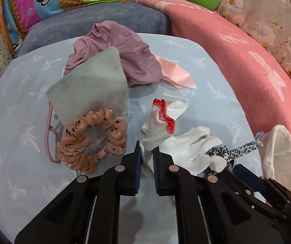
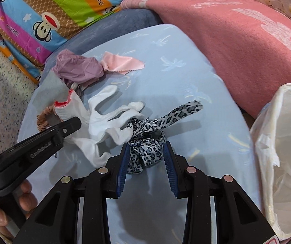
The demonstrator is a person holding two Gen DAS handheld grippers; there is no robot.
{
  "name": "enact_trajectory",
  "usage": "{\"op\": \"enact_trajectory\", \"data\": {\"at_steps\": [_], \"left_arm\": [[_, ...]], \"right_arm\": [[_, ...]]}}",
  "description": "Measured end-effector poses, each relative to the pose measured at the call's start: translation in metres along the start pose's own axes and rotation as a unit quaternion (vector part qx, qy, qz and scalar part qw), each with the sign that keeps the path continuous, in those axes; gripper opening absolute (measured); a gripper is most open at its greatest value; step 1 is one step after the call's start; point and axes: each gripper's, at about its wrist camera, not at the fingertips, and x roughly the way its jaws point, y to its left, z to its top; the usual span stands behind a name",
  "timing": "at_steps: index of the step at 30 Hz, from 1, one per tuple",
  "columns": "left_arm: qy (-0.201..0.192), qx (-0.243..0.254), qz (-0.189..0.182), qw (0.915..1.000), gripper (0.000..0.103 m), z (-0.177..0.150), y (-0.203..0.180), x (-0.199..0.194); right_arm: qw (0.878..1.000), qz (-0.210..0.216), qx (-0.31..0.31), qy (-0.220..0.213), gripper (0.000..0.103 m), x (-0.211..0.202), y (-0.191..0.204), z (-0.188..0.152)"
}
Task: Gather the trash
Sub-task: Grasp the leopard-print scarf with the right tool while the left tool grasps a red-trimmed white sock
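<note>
White knit is bunching between the blue pads of the left gripper (image 1: pixel 146 157): its jaws are pinching together on the wrist end of the glove (image 1: pixel 157 130), just below the red-trimmed cuff. From that grip the glove's long axis is running away from the jaws and toward the right, with the pale fingers splaying out across the blue palm-print sheet (image 1: pixel 19 105) until they are touching the leopard-print scrunchie (image 2: pixel 145 148).

That scrunchie is sitting between the 2 pads of the right gripper (image 2: pixel 146 154). The jaws are standing partly apart around it; the left pad is lying against the fabric, while a sliver of sheet is showing beside the right pad, so a firm clamp cannot be told from these views. Its loose tail is trailing up and to the right, away from the jaws.

The relation that is mattering most is the bin bag (image 2: pixel 283 152), its white liner gaping open just to the right of the right gripper, at the sheet's edge against the pink blanket (image 2: pixel 237 46). The right hand is clearly the nearer of the 2; the left would be crossing over the scrunchie to reach it. Probably the scrunchie is going in first, then the glove.

Farther off, the tan dotted scrunchie (image 1: pixel 92 140), grey cloth (image 1: pixel 92 87) and mauve garment (image 1: pixel 125 50) are lying untouched.
</note>
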Motion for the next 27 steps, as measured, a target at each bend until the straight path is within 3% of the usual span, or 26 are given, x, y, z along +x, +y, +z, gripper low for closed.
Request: {"op": "enact_trajectory", "data": {"at_steps": [5, 9, 16, 27], "left_arm": [[0.003, 0.01, 0.005, 0.9999, 0.01, -0.001, 0.0, 0.003], [0.004, 0.015, 0.001, 0.9999, 0.01, -0.001, -0.004, 0.003], [-0.004, 0.028, -0.006, 0.9996, 0.01, -0.003, -0.014, -0.01], [-0.053, 0.069, -0.027, 0.9958, 0.01, -0.002, -0.058, -0.058]], "right_arm": [[1.0, -0.008, -0.007, -0.004, 0.033, 0.01, 0.006, 0.0], [1.0, -0.004, -0.003, 0.001, 0.013, 0.012, 0.006, 0.003], [1.0, -0.006, 0.005, -0.018, 0.012, -0.009, 0.003, 0.005], [0.996, -0.01, 0.025, -0.084, 0.012, -0.089, -0.017, 0.007]]}}
